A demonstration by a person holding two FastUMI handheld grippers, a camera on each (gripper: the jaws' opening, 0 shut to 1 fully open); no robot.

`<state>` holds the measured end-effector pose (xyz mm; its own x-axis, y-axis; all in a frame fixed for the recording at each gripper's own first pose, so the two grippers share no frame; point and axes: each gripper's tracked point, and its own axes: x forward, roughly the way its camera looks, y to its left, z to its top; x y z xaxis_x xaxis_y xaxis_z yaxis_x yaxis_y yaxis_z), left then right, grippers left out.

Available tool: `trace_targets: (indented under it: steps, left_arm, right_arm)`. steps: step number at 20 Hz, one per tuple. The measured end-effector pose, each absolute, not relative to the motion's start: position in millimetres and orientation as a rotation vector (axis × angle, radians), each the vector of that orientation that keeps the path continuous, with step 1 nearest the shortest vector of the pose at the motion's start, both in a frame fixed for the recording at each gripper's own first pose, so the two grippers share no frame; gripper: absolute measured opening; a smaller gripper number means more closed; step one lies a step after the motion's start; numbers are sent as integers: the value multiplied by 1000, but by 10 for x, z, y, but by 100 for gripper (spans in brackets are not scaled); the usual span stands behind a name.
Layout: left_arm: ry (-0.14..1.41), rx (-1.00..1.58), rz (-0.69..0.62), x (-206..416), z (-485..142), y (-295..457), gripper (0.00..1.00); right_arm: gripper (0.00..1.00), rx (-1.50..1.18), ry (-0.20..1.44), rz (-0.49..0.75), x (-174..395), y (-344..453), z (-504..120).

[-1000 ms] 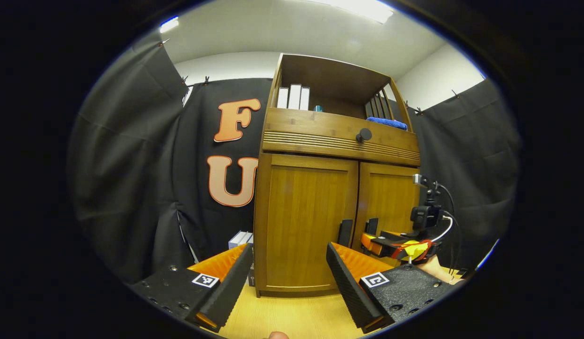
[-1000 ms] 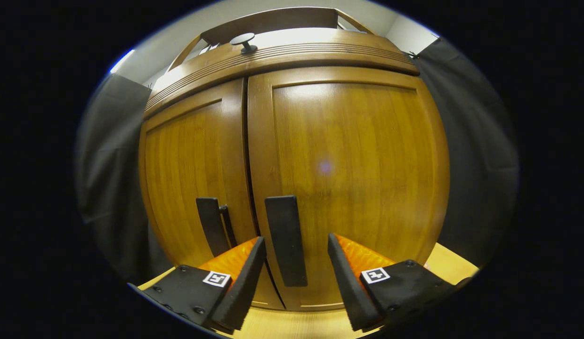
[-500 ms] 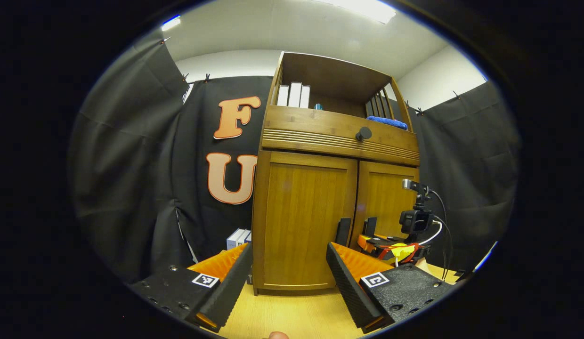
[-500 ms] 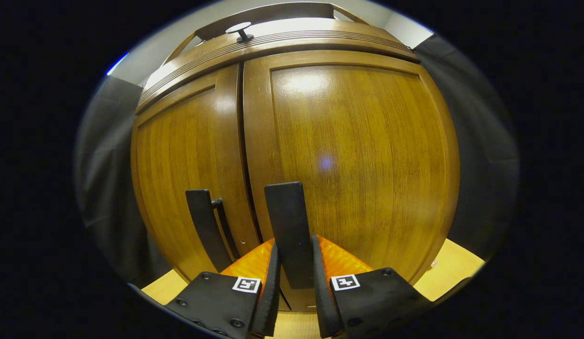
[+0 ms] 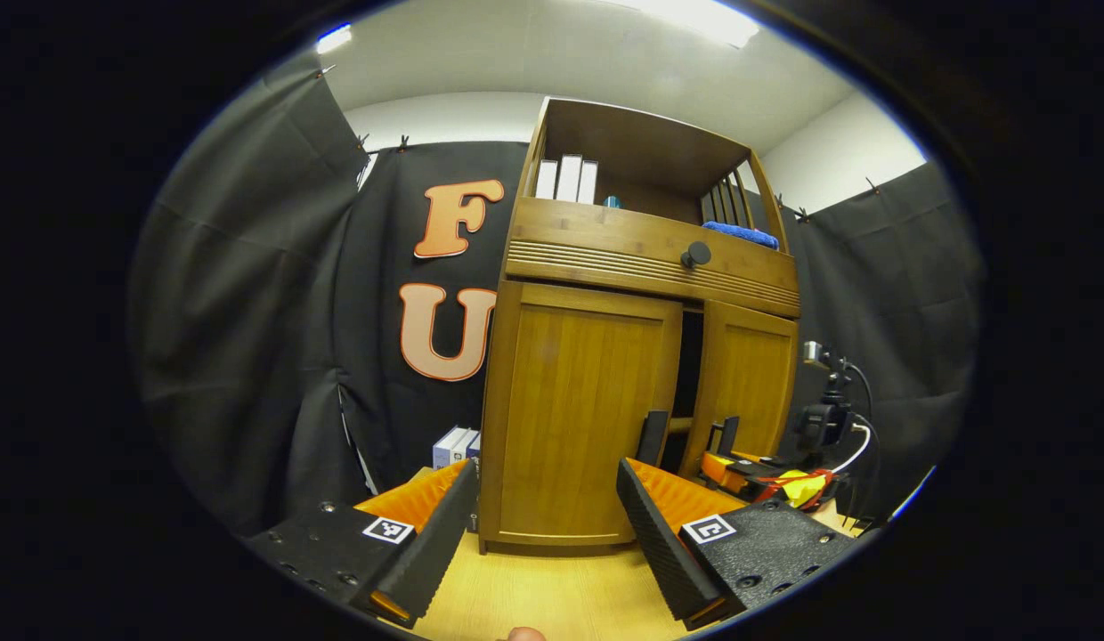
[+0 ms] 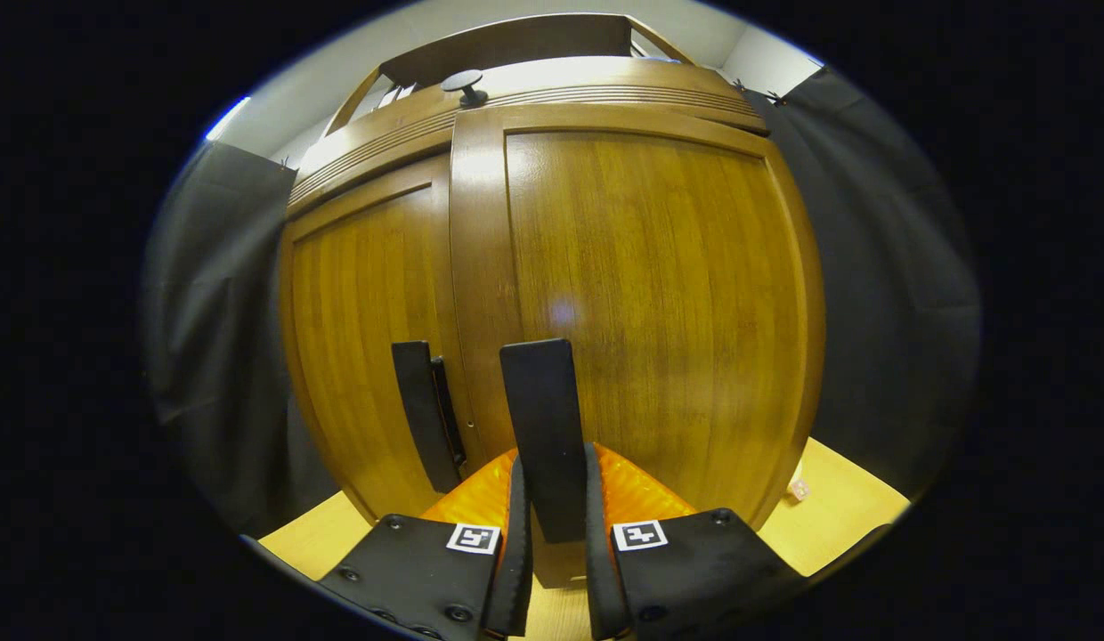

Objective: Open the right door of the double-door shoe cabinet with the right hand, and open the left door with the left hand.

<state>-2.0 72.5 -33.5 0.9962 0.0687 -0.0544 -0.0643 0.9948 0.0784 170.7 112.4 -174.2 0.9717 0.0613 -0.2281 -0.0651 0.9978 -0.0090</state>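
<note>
- Right gripper (image 6: 552, 525) clamped on right door's handle (image 6: 541, 427); right door (image 6: 641, 303) stands ajar, dark gap at its near edge.
- Left gripper (image 5: 547, 525) wide open, empty, well short of left door (image 5: 579, 418).
- Step, I judge: swinging right door out; next, left fingers onto left handle (image 6: 423, 409).
- Count: two doors, two handles, one drawer knob (image 5: 696, 255).

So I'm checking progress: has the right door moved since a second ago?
Yes. The right door has swung outward from the left door, opening a dark gap between them; the right gripper grips its handle.
</note>
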Motion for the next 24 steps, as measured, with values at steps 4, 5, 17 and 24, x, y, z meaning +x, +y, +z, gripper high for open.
trace_targets:
  steps: [4,5,17,24]
  left_arm:
    - [51,72,77,-55,-322,735,97]
    - [54,71,77,-66,-335,730,97]
    - [67,87,68,-191,-347,594,92]
    - [62,83,65,-187,-364,386,92]
  right_arm:
    - [37,-2,233,78,1465,1036,-1693]
    - [37,2,232,81,1418,1011,-1678]
    - [36,-2,204,64,889,654,-1508]
    - [32,-8,205,44,520,289,-1467]
